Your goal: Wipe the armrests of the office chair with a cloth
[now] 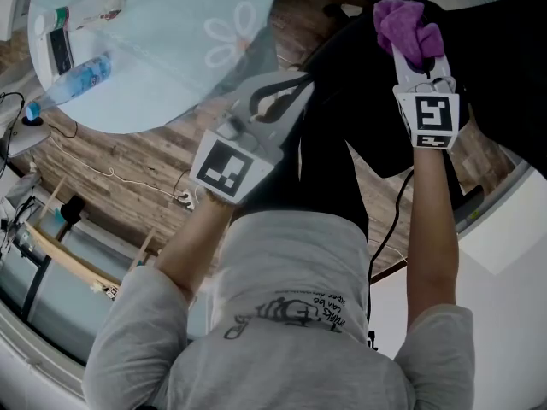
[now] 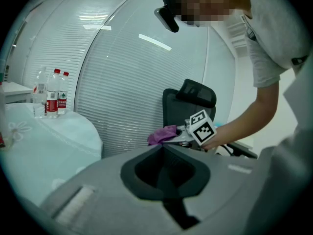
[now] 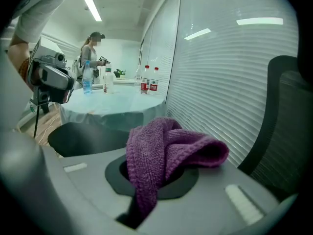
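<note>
My right gripper [image 1: 419, 58] is shut on a purple knitted cloth [image 1: 403, 24], which bulges out past the fingertips. The right gripper view shows the cloth [image 3: 166, 146] folded over the closed jaws of that gripper [image 3: 156, 170]. It hovers over the black office chair [image 1: 496, 67], whose mesh backrest [image 3: 288, 111] rises at the right. A black padded part of the chair [image 3: 83, 136] lies low at the left. My left gripper [image 1: 286, 92] is shut on nothing, left of the chair. Its own view has its jaws [image 2: 164, 148] facing the chair [image 2: 188, 106] and the cloth [image 2: 161, 135].
A round table [image 1: 171, 67] with a pale flowered cover stands at the left, with a water bottle [image 1: 77, 84] lying on it and more bottles [image 2: 54, 99] upright. Cables [image 1: 85, 165] run over the wooden floor. White blinds [image 2: 122, 82] close off the back. A person [image 3: 90, 58] stands beyond the table.
</note>
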A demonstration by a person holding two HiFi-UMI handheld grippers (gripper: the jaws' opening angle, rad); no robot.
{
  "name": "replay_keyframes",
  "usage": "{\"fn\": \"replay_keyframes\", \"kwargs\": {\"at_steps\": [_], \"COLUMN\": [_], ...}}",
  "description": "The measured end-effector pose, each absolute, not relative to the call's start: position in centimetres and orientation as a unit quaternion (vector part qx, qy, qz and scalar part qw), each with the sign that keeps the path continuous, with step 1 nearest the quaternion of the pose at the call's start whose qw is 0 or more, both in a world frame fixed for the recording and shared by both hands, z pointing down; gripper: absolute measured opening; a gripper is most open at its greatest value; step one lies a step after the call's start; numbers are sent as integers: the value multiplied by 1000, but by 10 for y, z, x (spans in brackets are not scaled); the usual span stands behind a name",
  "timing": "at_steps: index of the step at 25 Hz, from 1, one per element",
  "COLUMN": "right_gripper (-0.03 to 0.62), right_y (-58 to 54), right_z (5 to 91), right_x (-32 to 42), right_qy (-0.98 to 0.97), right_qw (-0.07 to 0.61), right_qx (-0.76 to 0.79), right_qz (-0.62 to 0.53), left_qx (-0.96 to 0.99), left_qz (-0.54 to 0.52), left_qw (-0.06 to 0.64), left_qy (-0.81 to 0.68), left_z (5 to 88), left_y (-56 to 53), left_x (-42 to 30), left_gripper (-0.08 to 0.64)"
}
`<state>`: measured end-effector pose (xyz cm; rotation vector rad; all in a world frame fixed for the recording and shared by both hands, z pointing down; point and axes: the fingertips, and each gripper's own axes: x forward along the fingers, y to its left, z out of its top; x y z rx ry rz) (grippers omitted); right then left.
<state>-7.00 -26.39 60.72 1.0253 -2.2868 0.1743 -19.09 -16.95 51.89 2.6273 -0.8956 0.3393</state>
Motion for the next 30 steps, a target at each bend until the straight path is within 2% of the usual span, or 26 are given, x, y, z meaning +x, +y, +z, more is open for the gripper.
{"fn": "replay_keyframes", "kwargs": {"at_steps": [4, 10, 23, 30], "right_gripper": [29, 29, 31, 31], "right_y": [-266, -259, -207, -178], "right_z": [599, 537, 343, 246], "right_x": [-72, -76, -75, -84], "right_qy": [-860, -868, -885, -892], "right_qw": [306, 262, 163, 132], "right_qx": [400, 414, 430, 430], "right_qz": [83, 77, 69, 55], "left_qx": [927, 930, 940, 946], "left_qz": [115, 96, 52, 39], "left_qw": [167, 151, 99, 84], "left_qy": [-315, -322, -322, -312], "left_z": [509, 471, 314, 240], "left_y": [-174, -188, -190, -174], "left_x": [-189, -185, -160, -148], "left_gripper": [0, 0, 0, 0]}}
